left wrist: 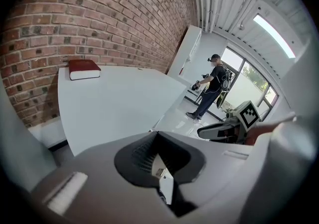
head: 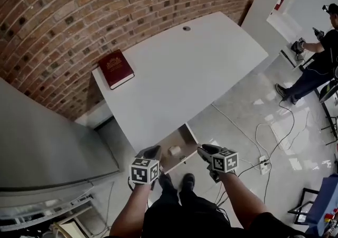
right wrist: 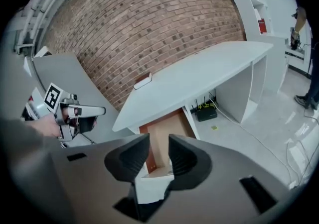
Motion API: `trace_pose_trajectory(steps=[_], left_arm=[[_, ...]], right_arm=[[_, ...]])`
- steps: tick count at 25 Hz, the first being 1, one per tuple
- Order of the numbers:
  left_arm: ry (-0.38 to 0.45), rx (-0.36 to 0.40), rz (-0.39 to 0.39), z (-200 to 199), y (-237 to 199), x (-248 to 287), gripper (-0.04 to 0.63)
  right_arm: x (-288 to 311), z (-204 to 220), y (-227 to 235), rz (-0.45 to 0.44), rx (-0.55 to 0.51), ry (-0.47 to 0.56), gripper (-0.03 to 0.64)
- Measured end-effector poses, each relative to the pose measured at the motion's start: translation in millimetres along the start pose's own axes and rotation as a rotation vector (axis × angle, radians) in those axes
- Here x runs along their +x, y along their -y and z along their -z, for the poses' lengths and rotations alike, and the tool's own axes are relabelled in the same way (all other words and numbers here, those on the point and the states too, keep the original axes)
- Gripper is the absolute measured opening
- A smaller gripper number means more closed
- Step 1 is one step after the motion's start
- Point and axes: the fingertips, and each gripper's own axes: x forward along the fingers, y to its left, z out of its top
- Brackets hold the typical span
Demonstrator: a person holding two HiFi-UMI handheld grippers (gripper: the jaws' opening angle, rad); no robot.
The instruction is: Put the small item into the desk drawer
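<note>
Brickwork (head: 63, 15) backs a white desk (head: 179, 78). Under the desk's near edge, at 6 o'clock in the head view, a drawer (head: 186, 149) stands pulled out, its brown wooden floor open to view from above. The small item (head: 174, 150), a pale lump, lies on that floor toward the left side and is the only thing seen in the drawer. On the desk top a red book (head: 116, 69) lies flat at the 10 o'clock corner, and a round cable hole (head: 186, 28) sits near the far edge at 12 o'clock.

The left gripper (left wrist: 154, 141) hangs at 7 o'clock of the drawer with its jaws pressed together and nothing held. The right gripper (right wrist: 158, 148) hangs at 5 o'clock of the drawer with its jaws partly apart, a narrow gap between the ribbed pads. It grips nothing, and the drawer's floor shows through the gap. In the head view the item lies between the two grippers, apart from both.

On the grey floor at 4 o'clock, loose cables (head: 248, 131) run to a power strip (head: 262, 164). A person (head: 317, 67) in dark clothes stands well away at 2 o'clock.
</note>
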Motion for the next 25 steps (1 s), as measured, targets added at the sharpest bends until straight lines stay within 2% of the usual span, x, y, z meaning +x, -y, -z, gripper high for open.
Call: trace_pose_trajectory(steps=[12,20,25], left_arm=[[0.052,0.087,0.064,-41,15,-38,0.011],[0.103,0.087,0.068,-55,8,-58,0.011],[0.128,0.084,0.043,-61,6,-67,0.011]], right_arm=[[-31,-57,-69,-0.047,-0.082,0.102,0.107],[-39,-67,-105,-0.075,-0.109,0.131,0.087],[-40,-81,-124,-0.141,-0.149,0.16,0.075]])
